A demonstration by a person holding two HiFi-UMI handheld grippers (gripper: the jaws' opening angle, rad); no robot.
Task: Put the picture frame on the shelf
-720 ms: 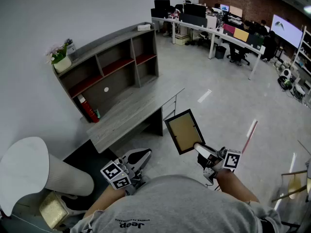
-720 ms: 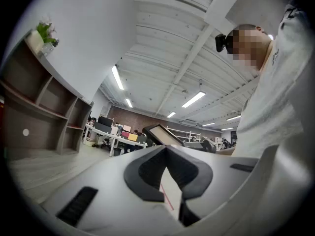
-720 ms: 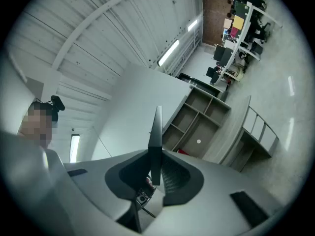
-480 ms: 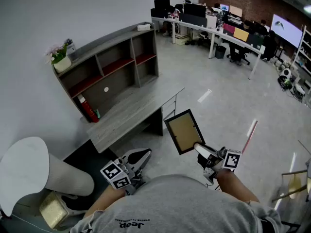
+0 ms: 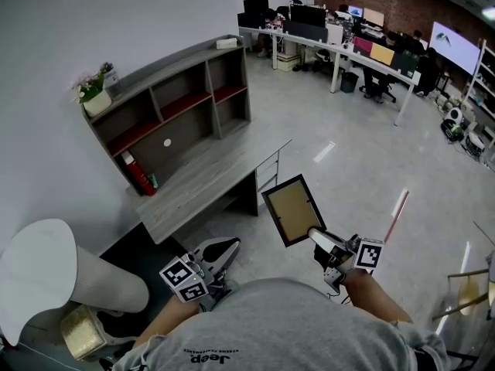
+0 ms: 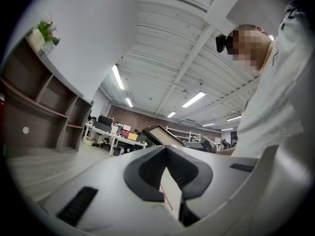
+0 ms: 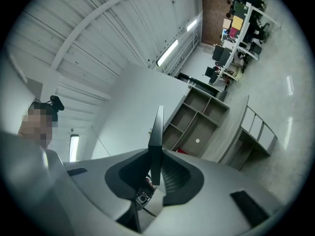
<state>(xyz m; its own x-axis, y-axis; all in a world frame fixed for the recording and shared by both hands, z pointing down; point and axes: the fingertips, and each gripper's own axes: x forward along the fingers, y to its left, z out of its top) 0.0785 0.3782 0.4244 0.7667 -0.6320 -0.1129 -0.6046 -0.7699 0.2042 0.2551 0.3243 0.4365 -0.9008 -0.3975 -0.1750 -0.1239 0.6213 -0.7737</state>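
— Almost nothing has moved since the earlier pictures. Both grippers and the frame keep their places; only the head view has drifted a little.
— What does the head view show?
— The right gripper (image 5: 317,238) holds the black-rimmed rectangular picture frame with tan backing (image 5: 292,209) by its lower corner. It is in the air above the floor, near the grey wooden desk (image 5: 203,178). It is well apart from the grey wooden shelf with dark red boards (image 5: 176,59) that stands on the desk. The left gripper (image 5: 229,246) is low, just before the person's body.
— And the left gripper view?
— Its jaws meet at the tips, with nothing between them.
— And the right gripper view?
— The frame (image 7: 157,132) is seen edge-on, upright between the two dark pads (image 7: 173,174). They press on it, so the jaws are only narrowly apart.
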